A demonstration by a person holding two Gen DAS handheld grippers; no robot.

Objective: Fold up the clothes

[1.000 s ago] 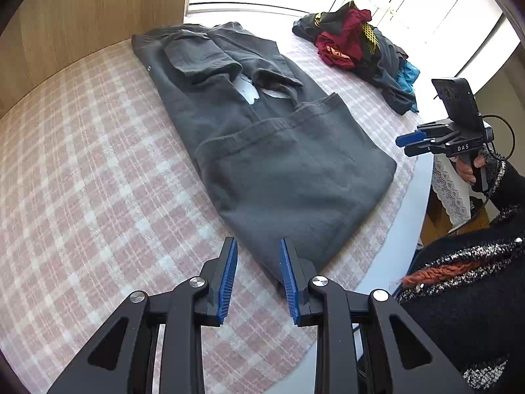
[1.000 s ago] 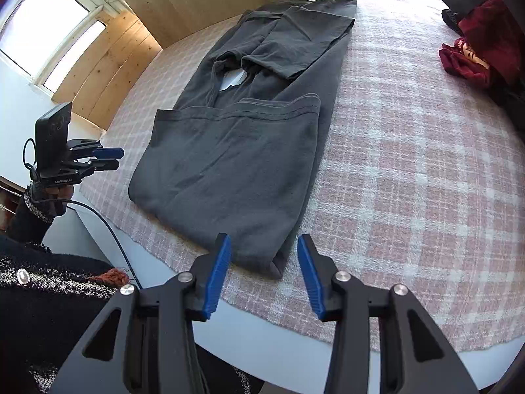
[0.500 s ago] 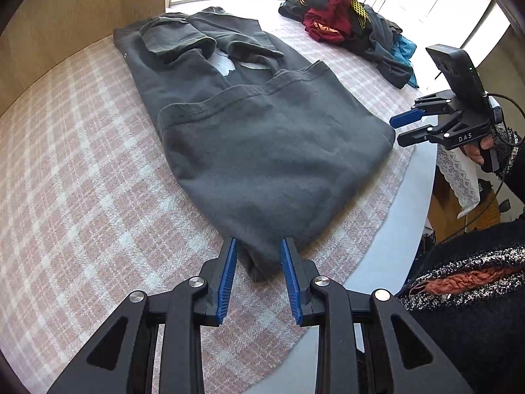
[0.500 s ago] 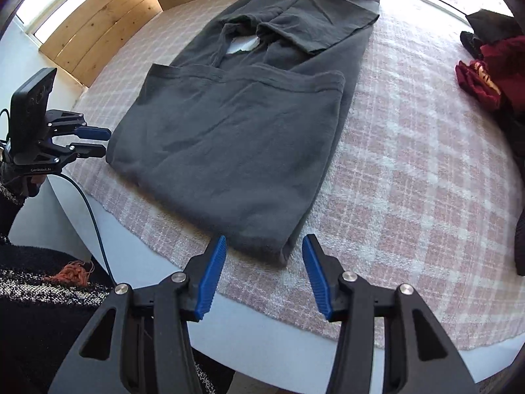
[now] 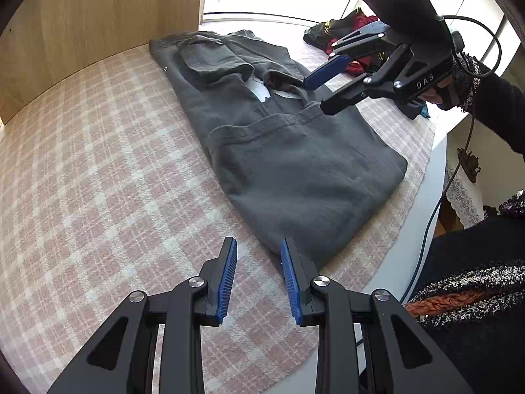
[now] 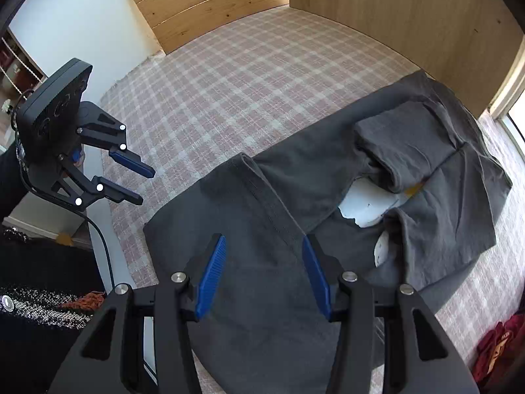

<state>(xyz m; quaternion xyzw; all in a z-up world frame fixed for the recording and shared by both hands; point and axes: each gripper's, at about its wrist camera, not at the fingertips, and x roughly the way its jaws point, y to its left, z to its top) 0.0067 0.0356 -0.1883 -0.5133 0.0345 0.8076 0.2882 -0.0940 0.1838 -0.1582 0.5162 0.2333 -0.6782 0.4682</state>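
With the dark grey cotton T-shirt [image 5: 295,170] lying half-folded on the pink checked cloth [image 5: 98,180], its hem just ahead of the spread, empty right gripper [image 6: 262,246], the spread left gripper [image 5: 259,256] should bracket the near corner squarely before closing.
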